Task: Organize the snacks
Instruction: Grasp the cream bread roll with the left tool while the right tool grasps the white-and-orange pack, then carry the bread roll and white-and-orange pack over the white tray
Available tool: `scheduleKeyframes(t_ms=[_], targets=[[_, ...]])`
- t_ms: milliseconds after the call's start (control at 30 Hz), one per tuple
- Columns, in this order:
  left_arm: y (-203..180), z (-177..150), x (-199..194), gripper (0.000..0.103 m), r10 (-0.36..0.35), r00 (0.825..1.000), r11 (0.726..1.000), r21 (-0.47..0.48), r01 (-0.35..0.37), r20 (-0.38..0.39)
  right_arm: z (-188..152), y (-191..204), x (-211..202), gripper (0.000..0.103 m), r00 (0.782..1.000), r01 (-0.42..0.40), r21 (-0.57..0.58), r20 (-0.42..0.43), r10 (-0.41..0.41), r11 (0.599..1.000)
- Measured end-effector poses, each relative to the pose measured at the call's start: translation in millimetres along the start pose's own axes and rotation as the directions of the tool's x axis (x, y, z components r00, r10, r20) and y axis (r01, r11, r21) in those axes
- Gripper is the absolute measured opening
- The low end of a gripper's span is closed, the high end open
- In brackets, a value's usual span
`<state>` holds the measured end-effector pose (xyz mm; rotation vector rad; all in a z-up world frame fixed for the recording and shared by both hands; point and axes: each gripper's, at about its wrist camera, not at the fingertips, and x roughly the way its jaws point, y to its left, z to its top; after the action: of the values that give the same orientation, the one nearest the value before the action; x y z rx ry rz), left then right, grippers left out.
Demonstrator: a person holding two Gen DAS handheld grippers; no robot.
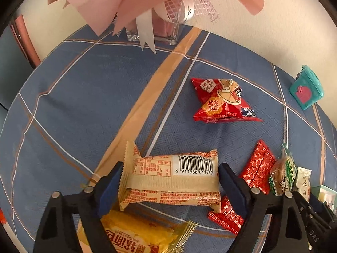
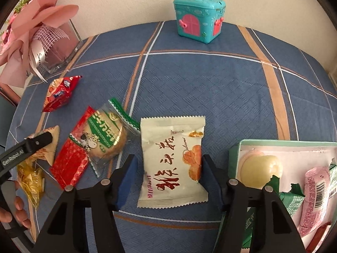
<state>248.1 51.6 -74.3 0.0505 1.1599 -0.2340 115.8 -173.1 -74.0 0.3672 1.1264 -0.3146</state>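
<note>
Beige bar [image 1: 174,179] lying crosswise on the blue checked cloth [image 1: 84,105], barcode up, right between the pads of the left gripper [image 1: 171,166]; both pads meeting the wrapper's ends, left one over the crimped fin, though squeezing or merely touching cannot be told. White packet [image 2: 172,162] flat on the same cloth inside the right gripper [image 2: 168,158], jaws apart: right pad at the packet's edge, left pad clear of it with cloth showing between. Seen only from the left wrist: yellow pack [image 1: 137,232] under the left finger, touching the bar's near edge, and the bar's printed underside. Seen only from the right wrist: green-rimmed tray [image 2: 236,147] just right of the packet, holding a pale round sweet, a pink pack and green wrappers; a hand [image 2: 19,210] at the lower left edge. Common to both: red peanut bag [image 1: 221,101], red sachet [image 1: 258,166], green cookie [image 2: 105,139], teal box [image 2: 199,21] by the wall.
</note>
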Motion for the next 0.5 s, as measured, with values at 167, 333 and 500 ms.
scheduleKeyframes(t_ms=[167,333,500], targets=[[1,-4,-3,0.081,0.008,1.000,1.000,0.003,-0.008,0.012,0,-3,-1,0.053,1.000,0.015,-0.004,0.006,-0.015,1.000],[3,-7,-11,0.076,0.001,1.000,1.000,-0.010,-0.001,0.026,-3,-3,-5,0.053,0.999,0.032,-0.025,0.010,-0.031,0.999],[0,-9,-21,0.076,-0.018,0.999,1.000,-0.017,0.019,0.028,-1,-1,-17,0.053,0.999,0.028,-0.021,0.032,-0.027,0.999]])
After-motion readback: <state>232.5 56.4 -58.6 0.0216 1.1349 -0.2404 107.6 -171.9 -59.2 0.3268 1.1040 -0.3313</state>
